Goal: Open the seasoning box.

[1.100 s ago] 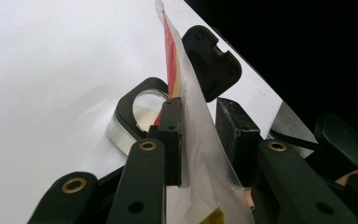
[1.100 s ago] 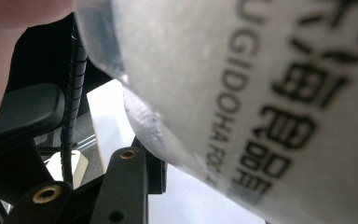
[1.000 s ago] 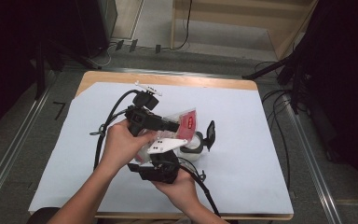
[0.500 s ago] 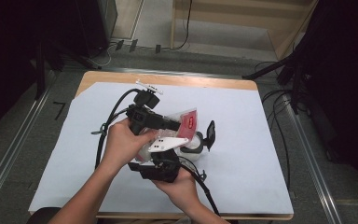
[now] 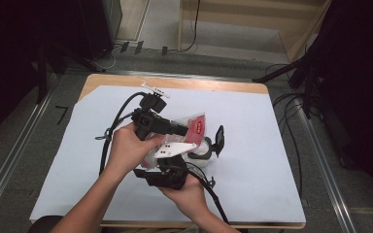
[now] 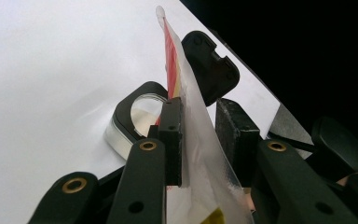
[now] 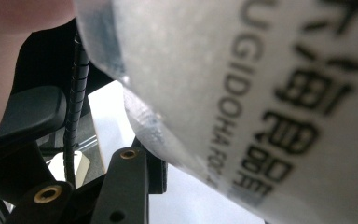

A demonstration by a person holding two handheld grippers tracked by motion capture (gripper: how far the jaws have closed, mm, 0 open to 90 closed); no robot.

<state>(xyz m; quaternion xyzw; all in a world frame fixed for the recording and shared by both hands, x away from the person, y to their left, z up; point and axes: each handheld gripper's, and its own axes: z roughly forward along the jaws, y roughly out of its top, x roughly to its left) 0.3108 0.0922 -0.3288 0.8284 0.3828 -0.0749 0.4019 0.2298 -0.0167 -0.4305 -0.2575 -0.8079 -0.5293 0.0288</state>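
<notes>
Currently, notes by item:
Packet: a clear plastic packet (image 5: 194,127) with a red printed end, held above the middle of the table, between the two grippers; in the left gripper view it (image 6: 193,116) stands on edge between the jaws.
Left gripper: the left gripper (image 5: 175,129) has its jaws partly closed; one pad lies flat against the packet, the other stands just off it with a thin gap, so a firm clamp cannot be told.
Right gripper: the right gripper (image 5: 167,171) sits below the packet, near the person's side; the packet's printed face (image 7: 261,93) lies very close over its jaw, and its hold cannot be told.
Holder: a black cup-shaped holder (image 6: 137,112) with a shiny rim rests on the sheet just behind the packet.
Sheet: a white sheet (image 5: 267,145) covers the table (image 5: 213,85).
</notes>
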